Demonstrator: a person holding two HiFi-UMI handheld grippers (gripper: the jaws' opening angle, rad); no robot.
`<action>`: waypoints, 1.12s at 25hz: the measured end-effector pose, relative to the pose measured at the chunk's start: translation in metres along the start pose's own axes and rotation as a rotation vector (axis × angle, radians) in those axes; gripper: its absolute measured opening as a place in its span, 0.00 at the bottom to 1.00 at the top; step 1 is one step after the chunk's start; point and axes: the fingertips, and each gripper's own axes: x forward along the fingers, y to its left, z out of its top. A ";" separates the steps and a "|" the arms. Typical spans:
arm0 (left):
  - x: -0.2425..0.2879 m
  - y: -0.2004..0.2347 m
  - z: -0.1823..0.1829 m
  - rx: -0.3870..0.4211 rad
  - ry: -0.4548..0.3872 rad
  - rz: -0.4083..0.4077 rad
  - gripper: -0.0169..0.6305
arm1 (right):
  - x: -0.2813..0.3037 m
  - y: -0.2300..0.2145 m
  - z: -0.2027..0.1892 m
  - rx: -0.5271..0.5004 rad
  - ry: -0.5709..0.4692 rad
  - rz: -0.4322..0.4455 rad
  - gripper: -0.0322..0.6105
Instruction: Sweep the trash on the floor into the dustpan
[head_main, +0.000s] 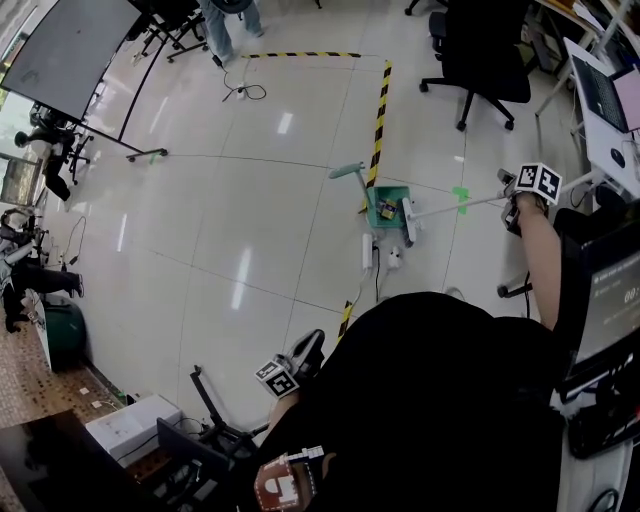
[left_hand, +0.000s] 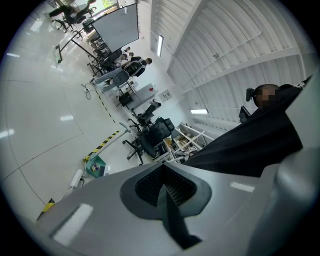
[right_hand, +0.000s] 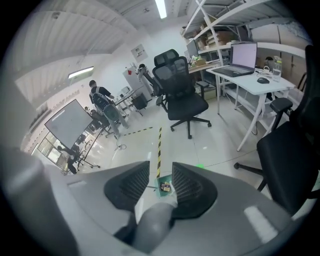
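1. Floor (head_main: 250, 200): pale glossy tiles. A line of black-and-yellow tape (head_main: 379, 110) runs across them towards the dustpan.

2. Chair (head_main: 485, 55): black, on castors, standing beyond the tape, well apart from the work area.

3. Broom: the long pale handle (head_main: 460, 205) runs from the right gripper down to the floor. The white head (head_main: 408, 222) lies at the mouth side of the dustpan. Whether it touches the pan cannot be told.

4. Dustpan (head_main: 395, 192): green, on the floor just beside the tape, with its grey handle (head_main: 350, 170) pointing away from the broom. A white power strip (head_main: 367, 252) lies on the floor near it, on the side towards the person.

5. Right gripper (head_main: 510, 200): held out to the person's right and angled down. The jaws are clamped on the broom handle, and their ribbed pads (right_hand: 187, 187) press on either side of it.

6. Left gripper (head_main: 308, 350): held low, close to the body and well apart from the dustpan. The jaws are closed fully together (left_hand: 165, 187) with nothing between them.

7. Trash (head_main: 386, 210): a small dark and yellow item lying inside the dustpan. In the right gripper view it shows between the jaws, beyond the handle.
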 end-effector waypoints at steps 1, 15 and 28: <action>0.003 0.000 0.000 0.002 0.002 -0.009 0.03 | -0.006 -0.005 0.000 0.000 0.003 -0.005 0.26; 0.015 -0.004 0.011 0.017 0.057 -0.047 0.03 | -0.039 -0.072 -0.009 0.010 0.005 -0.189 0.26; -0.022 0.000 0.005 -0.005 -0.006 0.032 0.03 | 0.024 -0.011 -0.003 0.094 -0.019 -0.083 0.26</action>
